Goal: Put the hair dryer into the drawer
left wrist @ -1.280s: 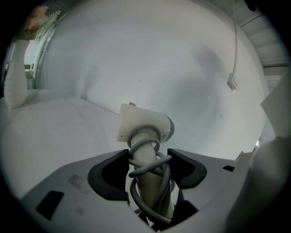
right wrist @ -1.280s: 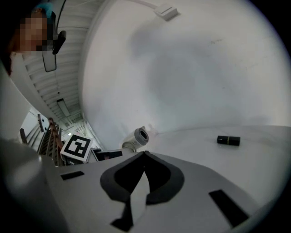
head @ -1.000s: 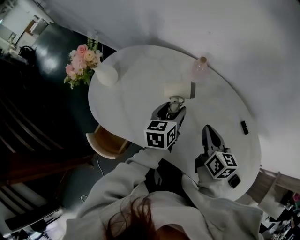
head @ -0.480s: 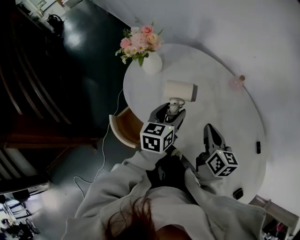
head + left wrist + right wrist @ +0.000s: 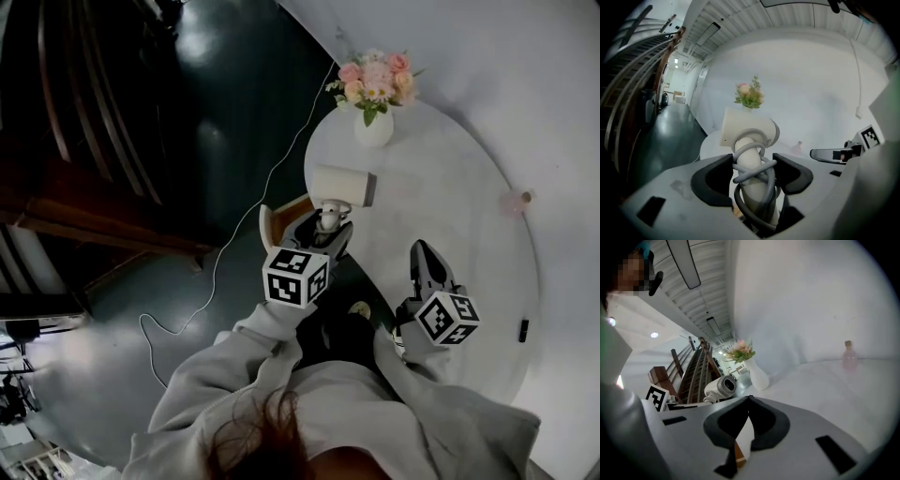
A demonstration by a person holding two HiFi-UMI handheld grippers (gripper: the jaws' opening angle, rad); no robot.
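Note:
The white hair dryer (image 5: 339, 183) hangs over the left edge of the round white table (image 5: 469, 216). My left gripper (image 5: 323, 225) is shut on its handle. In the left gripper view the grey cord is wound round the handle (image 5: 751, 171) between the two dark pads, and the dryer's barrel (image 5: 745, 131) stands above them. My right gripper (image 5: 419, 248) hovers over the table to the right, shut with nothing in it; in its own view the pad tips (image 5: 749, 399) meet. A wooden open box (image 5: 281, 217), perhaps the drawer, sticks out under the table edge just left of the dryer.
A white vase of pink flowers (image 5: 373, 127) stands at the table's far edge behind the dryer. A pink bottle (image 5: 516, 200) sits at the right rim and a small black object (image 5: 523, 330) near the front right. A thin cable (image 5: 225, 262) crosses the dark floor; a dark staircase (image 5: 84, 112) rises at the left.
Both grippers have swung left along the table, the left one still holding the dryer. The vase now stands right behind the dryer and the wooden box lies beside it.

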